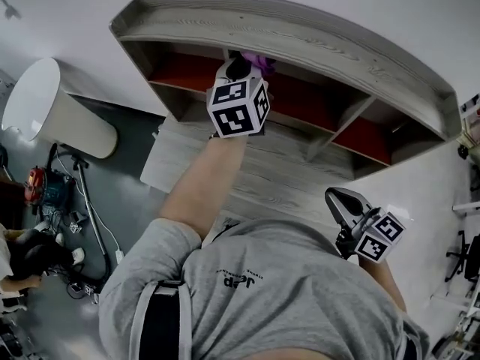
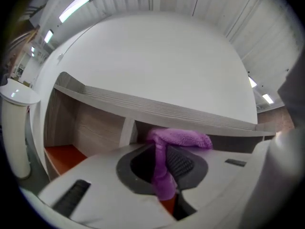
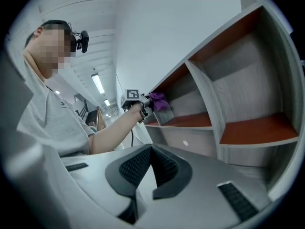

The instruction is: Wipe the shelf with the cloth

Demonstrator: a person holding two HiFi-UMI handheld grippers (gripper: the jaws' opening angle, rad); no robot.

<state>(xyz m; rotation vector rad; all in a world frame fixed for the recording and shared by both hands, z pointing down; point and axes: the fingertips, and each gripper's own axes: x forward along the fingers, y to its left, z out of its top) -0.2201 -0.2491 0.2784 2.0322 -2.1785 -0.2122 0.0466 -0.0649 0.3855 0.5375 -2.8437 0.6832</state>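
A grey wooden shelf unit (image 1: pixel 300 36) with red compartment floors stands against the white wall. My left gripper (image 1: pixel 241 72) is raised to its upper row, shut on a purple cloth (image 1: pixel 260 61). In the left gripper view the cloth (image 2: pixel 178 138) hangs pinched between the jaws and its free end lies at the front edge of the top board (image 2: pixel 157 109). The right gripper view shows the same cloth (image 3: pixel 157 100) at the compartment's mouth. My right gripper (image 1: pixel 351 207) hangs low at the right, apart from the shelf, its jaws closed with nothing between them (image 3: pixel 151 171).
A white cylindrical bin (image 1: pixel 52 111) stands left of the shelf. Cables and tools (image 1: pixel 52 201) lie on the dark floor at left. A lower grey board (image 1: pixel 247 171) juts out below the compartments. A chair (image 1: pixel 465 255) is at far right.
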